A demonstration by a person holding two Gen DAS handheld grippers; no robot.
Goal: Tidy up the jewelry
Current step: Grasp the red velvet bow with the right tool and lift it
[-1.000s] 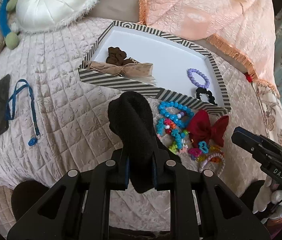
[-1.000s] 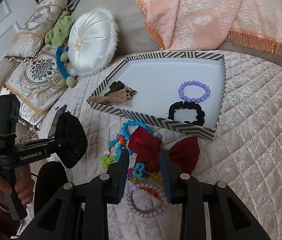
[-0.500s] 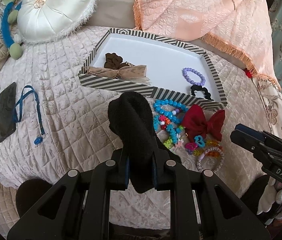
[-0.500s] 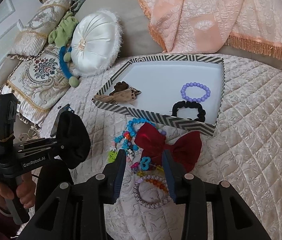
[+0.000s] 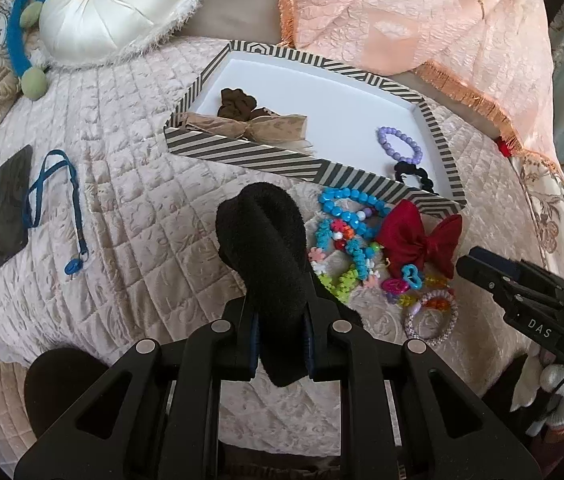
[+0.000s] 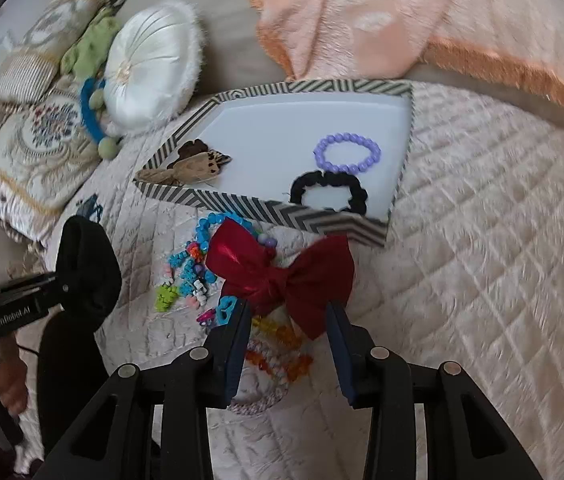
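Left wrist: L gripper (image 5: 281,316) jaws clamp black scrunchie (image 5: 266,256); R gripper (image 6: 287,326) jaws wide, poss. above quilt (image 6: 482,240).

The left gripper (image 5: 280,320) has its fingers clamped on a black plush item (image 5: 268,256). The right gripper (image 6: 287,320) has its fingers spread apart, tips low over a red bow (image 6: 282,276).
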